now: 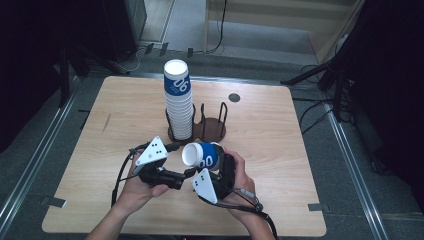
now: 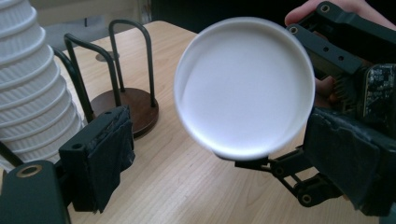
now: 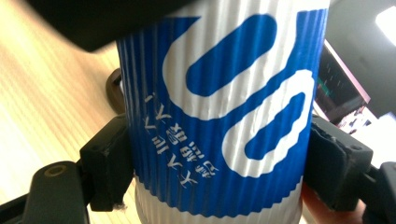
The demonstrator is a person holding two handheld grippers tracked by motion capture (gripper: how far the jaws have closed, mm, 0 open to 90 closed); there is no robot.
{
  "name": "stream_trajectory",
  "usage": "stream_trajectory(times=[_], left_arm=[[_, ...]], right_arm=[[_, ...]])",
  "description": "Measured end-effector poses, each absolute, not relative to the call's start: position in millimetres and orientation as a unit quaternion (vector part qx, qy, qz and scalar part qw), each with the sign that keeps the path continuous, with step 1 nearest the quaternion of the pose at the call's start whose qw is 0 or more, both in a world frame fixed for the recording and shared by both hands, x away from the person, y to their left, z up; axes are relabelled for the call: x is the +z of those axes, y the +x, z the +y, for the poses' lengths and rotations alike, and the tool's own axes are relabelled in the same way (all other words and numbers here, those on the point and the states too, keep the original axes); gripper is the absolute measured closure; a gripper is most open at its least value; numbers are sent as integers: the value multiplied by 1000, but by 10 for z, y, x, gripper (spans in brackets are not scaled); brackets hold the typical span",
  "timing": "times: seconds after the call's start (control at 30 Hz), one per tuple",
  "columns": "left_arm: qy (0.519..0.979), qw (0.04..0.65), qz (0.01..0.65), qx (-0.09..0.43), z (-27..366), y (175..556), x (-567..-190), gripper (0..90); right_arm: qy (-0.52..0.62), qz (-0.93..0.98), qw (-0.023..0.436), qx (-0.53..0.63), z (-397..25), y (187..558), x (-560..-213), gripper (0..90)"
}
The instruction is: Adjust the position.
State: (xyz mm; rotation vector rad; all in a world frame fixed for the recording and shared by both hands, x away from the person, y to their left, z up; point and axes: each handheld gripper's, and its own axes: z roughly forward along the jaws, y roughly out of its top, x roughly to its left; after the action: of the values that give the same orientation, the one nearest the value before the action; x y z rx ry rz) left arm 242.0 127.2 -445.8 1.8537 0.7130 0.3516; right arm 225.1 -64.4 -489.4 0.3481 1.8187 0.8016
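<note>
High view, counter [image 1: 280,150]: a pale wooden top with rounded corners, set on a dark floor; the person's forearms come in over its near edge.
Stack of cups [image 1: 178,100]: a tall column of ribbed white paper cups, the top one banded in blue, standing upright in the left half of the rack, behind the two hands. In the left gripper view the stack [image 2: 32,79] rises at the left edge.
Rack [image 1: 212,125]: a dark round wooden base with bent wire hoops; its right half holds nothing. In the left gripper view its base [image 2: 126,107] and hoops stand just right of the stack.
Cup [image 1: 201,155]: one blue and white ribbed paper cup, held off the counter just in front of the rack, tipped on its side with its open mouth turned left towards the other hand.
Right hand-held gripper [image 1: 220,167]: closed onto the cup; in the right gripper view both black jaws press against opposite sides of the cup [image 3: 219,107], low on the blue band.
Left hand-held gripper [image 1: 187,172]: jaws spread wide and holding nothing, aimed at the cup's mouth. In the left gripper view the cup's white inside [image 2: 245,88] faces the camera between and beyond the two padded jaws, touching neither.
Round dark disc [image 1: 234,97]: lies flat on the counter, far side, right of the stack.
</note>
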Motion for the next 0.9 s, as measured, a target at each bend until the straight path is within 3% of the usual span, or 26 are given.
stream_trajectory(times=[0.13, 0.7, 0.9], left_arm=[[781, 531, 295, 144, 1259, 2423, -4469, 144], [797, 524, 273, 128, 1218, 2417, -4493, 154], [800, 518, 274, 128, 1211, 2420, -4511, 257]], right_arm=[[120, 767, 540, 326, -607, 2218, -4907, 196], [87, 774, 537, 323, -566, 2161, -4902, 194], [75, 780, 534, 316, -568, 2157, -4930, 189]])
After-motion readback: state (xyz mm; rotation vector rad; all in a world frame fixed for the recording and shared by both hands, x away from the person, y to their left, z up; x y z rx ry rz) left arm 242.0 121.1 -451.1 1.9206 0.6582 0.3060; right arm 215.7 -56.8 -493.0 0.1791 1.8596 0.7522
